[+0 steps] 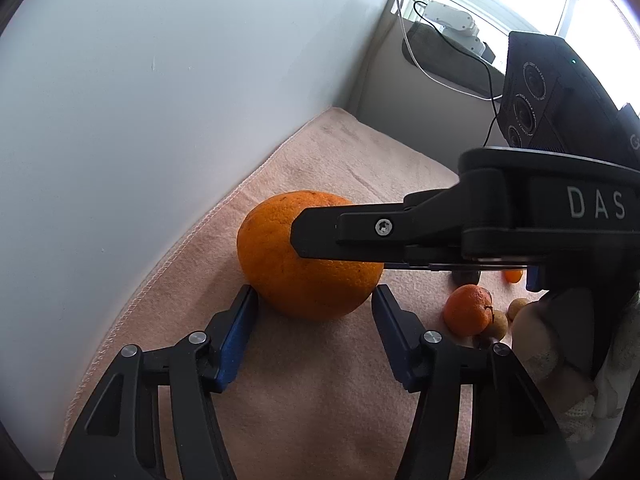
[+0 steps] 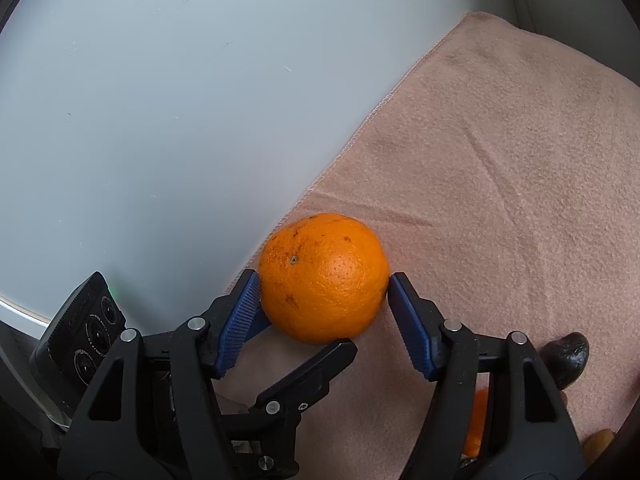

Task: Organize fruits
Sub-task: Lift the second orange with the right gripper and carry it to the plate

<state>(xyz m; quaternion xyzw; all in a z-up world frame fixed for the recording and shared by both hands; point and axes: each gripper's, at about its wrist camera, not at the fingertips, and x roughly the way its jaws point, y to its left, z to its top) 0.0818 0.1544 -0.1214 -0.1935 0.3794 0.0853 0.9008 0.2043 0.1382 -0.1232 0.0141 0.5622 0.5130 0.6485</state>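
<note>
Far left, pale wall (image 1: 120,120). Beside it, near the stitched edge of a pink towel (image 1: 360,160), large orange (image 1: 280,276). Left gripper (image 1: 316,298) half spread, blue pads flanking the fruit's near side, contact unclear. Right gripper (image 2: 323,278) reaching across, narrowed onto the orange, fingertips meeting both flanks. Further right, small tangerine (image 1: 468,310) among little brown fruits.

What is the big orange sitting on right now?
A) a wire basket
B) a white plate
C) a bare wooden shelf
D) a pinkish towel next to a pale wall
D: the large orange rests on the pinkish towel, close to its stitched edge where it meets the pale wall; no plate, basket or bare shelf shows under it.
</note>
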